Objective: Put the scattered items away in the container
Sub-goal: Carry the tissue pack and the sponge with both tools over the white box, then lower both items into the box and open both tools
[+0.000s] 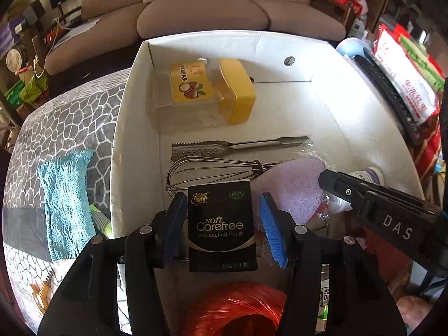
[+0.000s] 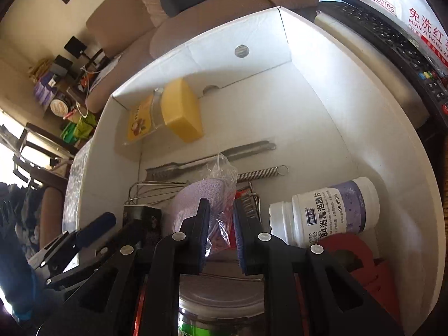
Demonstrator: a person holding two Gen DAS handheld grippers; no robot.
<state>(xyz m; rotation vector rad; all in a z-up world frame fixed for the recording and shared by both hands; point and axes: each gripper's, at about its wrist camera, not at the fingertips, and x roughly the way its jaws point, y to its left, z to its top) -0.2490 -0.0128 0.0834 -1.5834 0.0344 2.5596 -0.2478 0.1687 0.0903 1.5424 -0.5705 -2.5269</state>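
Observation:
A white cardboard box [image 1: 134, 89] holds a yellow-lidded jar [image 1: 207, 89], metal tongs [image 1: 238, 145], a whisk [image 1: 212, 170], a white tablet bottle [image 2: 333, 210] and red twine [image 1: 238, 308]. My left gripper [image 1: 222, 221] is open over the box, its pads either side of a black tissue pack [image 1: 222, 224] without touching it. My right gripper [image 2: 221, 232] is closed down on a purple sponge in a clear plastic bag [image 2: 207, 201], held inside the box. The right gripper also shows in the left wrist view [image 1: 364, 193].
A teal knitted cloth [image 1: 67, 201] lies on the grey patterned table [image 1: 56, 128] left of the box. A remote control [image 2: 392, 47] and snack bags [image 1: 406, 84] sit along the box's right side. A beige sofa [image 1: 196, 14] stands behind.

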